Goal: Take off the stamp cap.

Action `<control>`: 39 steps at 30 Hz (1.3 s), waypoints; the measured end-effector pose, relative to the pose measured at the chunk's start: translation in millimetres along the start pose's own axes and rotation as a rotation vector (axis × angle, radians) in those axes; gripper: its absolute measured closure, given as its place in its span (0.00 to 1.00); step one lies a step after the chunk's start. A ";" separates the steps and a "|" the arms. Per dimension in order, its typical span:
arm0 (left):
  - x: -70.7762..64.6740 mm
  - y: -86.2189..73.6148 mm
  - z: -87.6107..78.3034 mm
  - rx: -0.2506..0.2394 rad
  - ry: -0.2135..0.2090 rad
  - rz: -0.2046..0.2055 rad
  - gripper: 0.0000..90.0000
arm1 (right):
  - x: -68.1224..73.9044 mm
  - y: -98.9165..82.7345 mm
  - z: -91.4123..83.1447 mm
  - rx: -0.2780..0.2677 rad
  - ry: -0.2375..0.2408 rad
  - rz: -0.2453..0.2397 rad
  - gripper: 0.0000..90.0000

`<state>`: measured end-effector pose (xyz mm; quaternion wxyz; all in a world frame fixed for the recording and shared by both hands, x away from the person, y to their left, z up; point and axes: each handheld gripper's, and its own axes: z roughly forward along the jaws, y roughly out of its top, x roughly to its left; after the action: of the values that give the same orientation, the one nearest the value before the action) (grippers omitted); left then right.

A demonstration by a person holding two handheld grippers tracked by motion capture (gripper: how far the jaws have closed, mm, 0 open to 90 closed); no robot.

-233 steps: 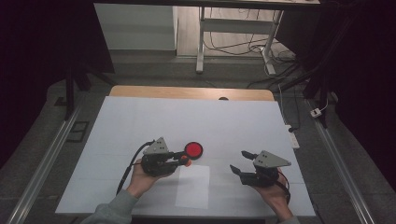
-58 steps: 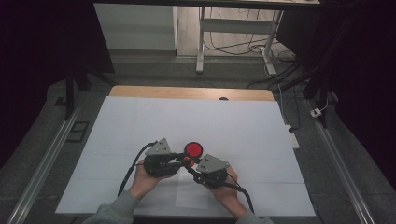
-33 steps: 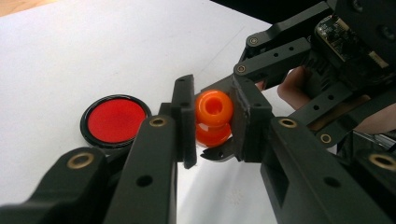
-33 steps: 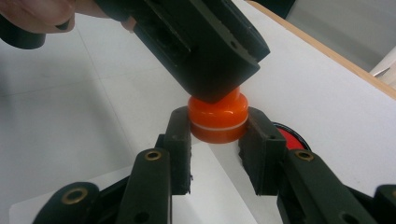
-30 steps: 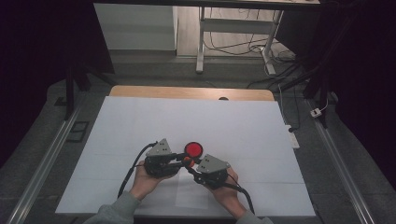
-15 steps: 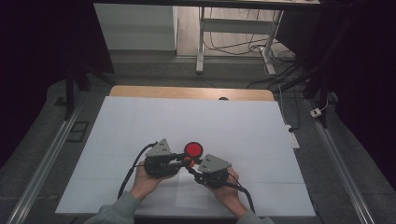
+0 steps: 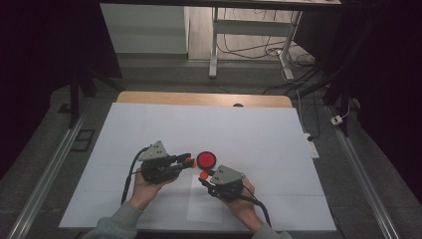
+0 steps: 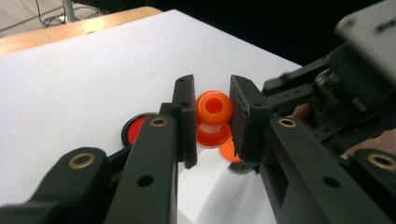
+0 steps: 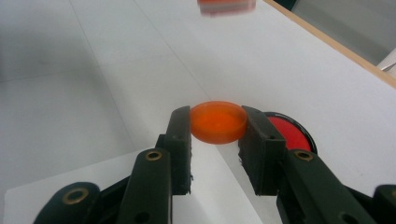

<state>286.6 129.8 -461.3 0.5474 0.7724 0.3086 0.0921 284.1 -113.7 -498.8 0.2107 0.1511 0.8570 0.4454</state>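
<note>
- My table [image 7: 149,124], sheeted in white, shows a wooden strip at its far edge.
- Beyond it stands a white metal frame [image 7: 215,45] on grey floor, cables [image 7: 254,47] tangled behind.
- Darkness flanks both sides of the table.

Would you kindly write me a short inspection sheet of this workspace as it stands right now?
Surface: white table top with a wooden far edge; a sheet of paper lies near the front.
Job's things: an orange spool-shaped piece with a hole through it; a flat orange cap; a red disc with a black rim lying on the table.
Clutter: nothing seen.
Grippers: left hand-held gripper shut on the orange spool-shaped piece; right hand-held gripper shut on the flat orange cap; the two meet beside the red disc.
Cables: one black cable trails from the left one.
Surroundings: dark room, metal table legs and loose floor wires beyond.
</note>
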 end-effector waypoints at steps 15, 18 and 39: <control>-7.0 -2.1 8.5 0.034 -0.023 0.038 0.81 | -9.7 -3.5 -6.7 -0.017 -0.016 0.034 0.72; -6.7 -2.3 8.1 0.033 -0.022 0.035 0.81 | -11.3 -4.7 -7.9 -0.020 -0.021 0.044 0.72; -3.9 -2.8 6.8 0.042 -0.010 0.032 0.81 | -27.6 -20.1 -27.2 -0.024 -0.059 0.094 0.72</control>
<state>285.7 122.8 -465.6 0.5312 0.7889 0.2954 0.0905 293.1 -156.3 -495.2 0.2167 0.2018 0.8369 0.4603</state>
